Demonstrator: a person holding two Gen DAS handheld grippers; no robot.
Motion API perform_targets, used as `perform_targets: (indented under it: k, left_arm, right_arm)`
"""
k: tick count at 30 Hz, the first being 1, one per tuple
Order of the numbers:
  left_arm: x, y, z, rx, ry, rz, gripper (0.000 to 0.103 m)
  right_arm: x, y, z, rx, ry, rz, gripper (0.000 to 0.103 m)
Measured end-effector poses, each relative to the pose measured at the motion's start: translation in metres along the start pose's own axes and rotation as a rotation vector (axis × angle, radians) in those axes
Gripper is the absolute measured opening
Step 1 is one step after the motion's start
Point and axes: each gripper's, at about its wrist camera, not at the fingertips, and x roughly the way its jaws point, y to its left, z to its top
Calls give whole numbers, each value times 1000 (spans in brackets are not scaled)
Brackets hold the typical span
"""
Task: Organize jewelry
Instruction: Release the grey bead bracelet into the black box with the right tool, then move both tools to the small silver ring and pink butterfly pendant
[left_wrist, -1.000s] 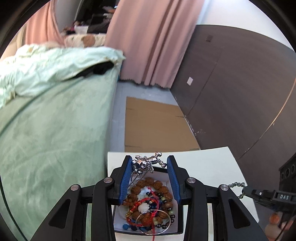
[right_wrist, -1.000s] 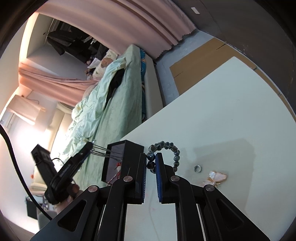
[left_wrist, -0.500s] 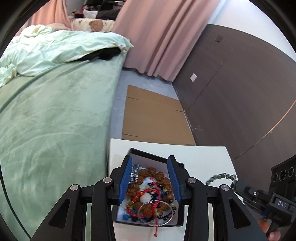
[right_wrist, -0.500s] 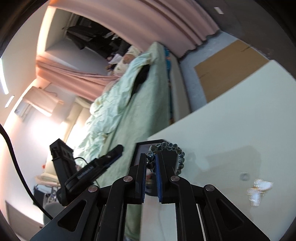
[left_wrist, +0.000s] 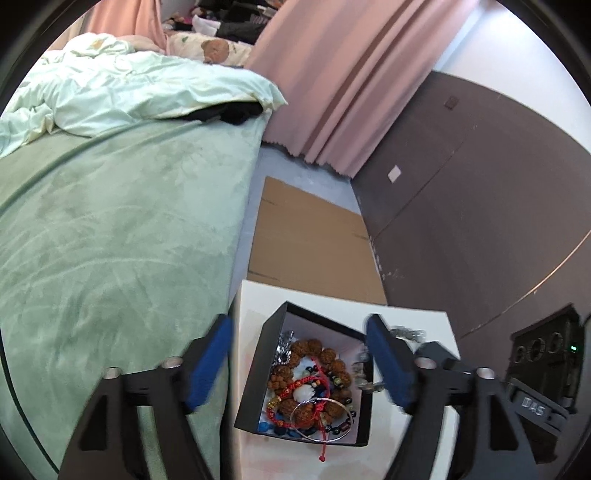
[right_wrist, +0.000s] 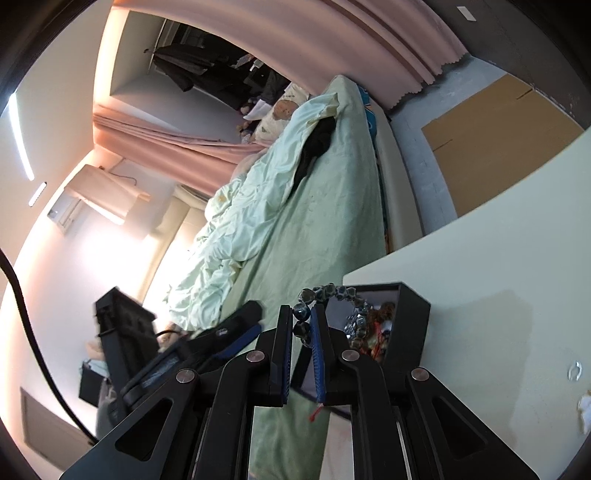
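1. A black box (left_wrist: 255, 373) is seen on the white table (left_wrist: 417, 450), near the table's left edge beside the green bed (left_wrist: 110, 229).
2. The box is filled with jewelry — brown bead bracelets (left_wrist: 314, 350), a red cord (left_wrist: 314, 384), a thin silver bangle (left_wrist: 321, 417) and a silver chain (left_wrist: 284, 343) in its far corner.
3. The left gripper (left_wrist: 299, 362) is held above the box with its jaws opening; the blue pads (left_wrist: 210, 358) are spread wide to either side of the box and nothing is pressed between them.
4. The right gripper (right_wrist: 300, 354) is at the box's left rim in its own view, and its jaws are opening too.
5. A dark bead bracelet (right_wrist: 325, 293) is looped between the right pads and arches over the box's opening — whether it is still pinched cannot be told for certain, though the beads appear to touch both pads.
6. A small ring (right_wrist: 574, 370) and a pale trinket (right_wrist: 585, 406) are left on the table, well to the right of the box.
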Motion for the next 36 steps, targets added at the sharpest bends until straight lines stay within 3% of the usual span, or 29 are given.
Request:
perform_targets:
  k: [1,2,5,18,28,36]
  left_arm:
    - [-2,0,0,-6,-9,-6,89]
    - [-4,0,0,-12,-15,-9,91]
    - [-4,-1,-2,-17,-10,-11,92]
    - [3,-41,-35,60,14,-24,94]
    - [10,-87,-68,176,50,-48,94]
    - [21,-120,-89,276,84,-64,93]
  right_arm:
    - [-1,-1,0,3,14,-2,36]
    - [-3,-1,-1,0,12,-14,46]
    - [-20,-3,-5,-19,-11,-72,50]
    - [-127,-24,-9,-5,-163,-305,50]
    - [-170,-38,-17,-22,-154,-390,50]
    - [-190,-63,-23,57,-72,-417,50]
